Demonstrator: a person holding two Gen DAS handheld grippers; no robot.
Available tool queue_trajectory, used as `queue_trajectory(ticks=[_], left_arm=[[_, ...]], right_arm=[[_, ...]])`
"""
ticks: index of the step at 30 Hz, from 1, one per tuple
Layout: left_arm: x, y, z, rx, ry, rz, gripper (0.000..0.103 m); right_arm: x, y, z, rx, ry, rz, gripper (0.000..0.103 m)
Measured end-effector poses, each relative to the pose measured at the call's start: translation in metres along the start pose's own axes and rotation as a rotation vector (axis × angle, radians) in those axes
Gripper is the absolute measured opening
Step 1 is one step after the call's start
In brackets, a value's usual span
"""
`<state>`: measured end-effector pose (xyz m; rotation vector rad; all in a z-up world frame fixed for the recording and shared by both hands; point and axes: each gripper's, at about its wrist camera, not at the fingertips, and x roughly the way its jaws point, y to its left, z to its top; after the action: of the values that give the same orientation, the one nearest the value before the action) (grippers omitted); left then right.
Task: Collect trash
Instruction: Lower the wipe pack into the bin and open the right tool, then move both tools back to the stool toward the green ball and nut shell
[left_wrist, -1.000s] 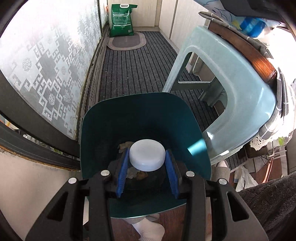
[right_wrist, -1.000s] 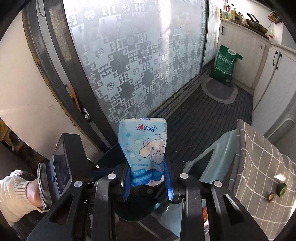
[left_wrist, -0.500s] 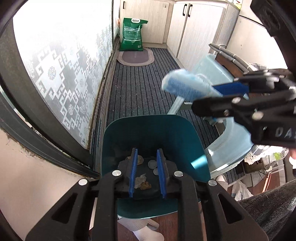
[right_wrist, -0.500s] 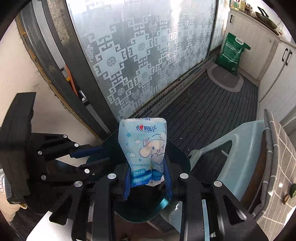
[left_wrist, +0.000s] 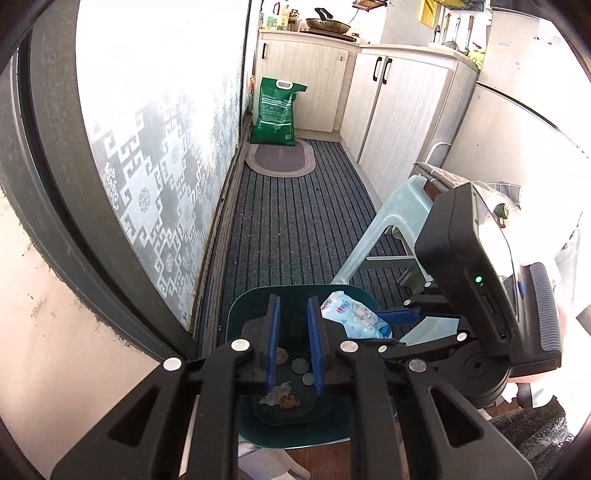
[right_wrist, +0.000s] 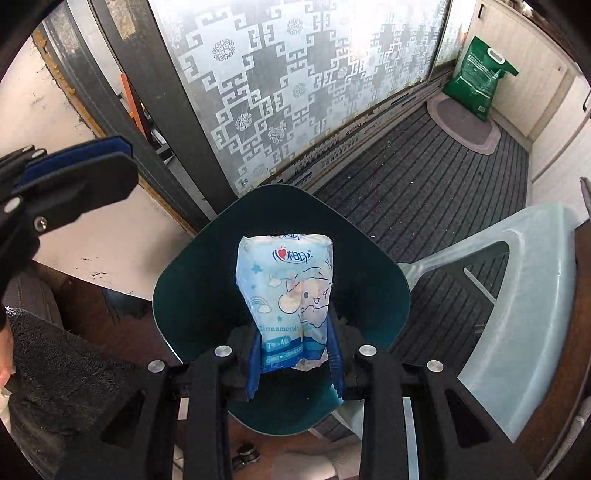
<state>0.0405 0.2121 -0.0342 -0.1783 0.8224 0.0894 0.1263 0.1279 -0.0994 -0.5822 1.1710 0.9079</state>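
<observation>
While the left gripper hangs narrowly parted and empty over scraps in the teal bin, the right gripper pinches a blue tissue pack reading "Cinnamoroll" above that bin.

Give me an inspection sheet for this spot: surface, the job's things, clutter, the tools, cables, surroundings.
Surface: dark striped floor mat; no table seen.
Job's things: teal bin holds scraps and small round pieces; blue tissue packet sits above its opening.
Clutter: green sack and oval rug at the far end.
Tools: right tool shut on the tissue packet; left tool over the bin, fingers parted, nothing between them.
Cables: nothing seen.
Surroundings: patterned frosted glass door, pale plastic stool, light cabinets.
</observation>
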Motion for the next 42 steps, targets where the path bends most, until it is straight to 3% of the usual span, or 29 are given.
queue_trajectory(ticks=[8, 12, 15, 20, 26, 33, 42], left_arm=[[-0.017, 0.001, 0.008, -0.015, -0.050, -0.011, 0.017], [-0.025, 0.000, 0.014, -0.021, -0.078, -0.019, 0.017], [-0.031, -0.004, 0.018, -0.023, -0.096, -0.028, 0.017], [-0.040, -0.010, 0.023, -0.022, -0.125, -0.034, 0.017], [-0.049, -0.015, 0.030, -0.033, -0.169, -0.023, 0.018], [-0.057, -0.024, 0.038, -0.037, -0.200, -0.044, 0.023], [-0.051, -0.055, 0.045, 0.002, -0.198, -0.084, 0.029]], right_arm=[[0.019, 0.000, -0.011, -0.022, 0.071, -0.003, 0.033], [0.023, 0.002, -0.014, -0.023, 0.083, 0.009, 0.039], [0.024, 0.002, -0.018, -0.023, 0.094, 0.015, 0.049], [0.019, 0.000, -0.021, -0.017, 0.078, 0.027, 0.051], [-0.006, 0.002, -0.020, -0.030, -0.005, 0.057, 0.050], [-0.056, -0.003, -0.015, -0.034, -0.159, 0.053, 0.033], [-0.122, -0.054, -0.023, 0.056, -0.334, -0.023, 0.032]])
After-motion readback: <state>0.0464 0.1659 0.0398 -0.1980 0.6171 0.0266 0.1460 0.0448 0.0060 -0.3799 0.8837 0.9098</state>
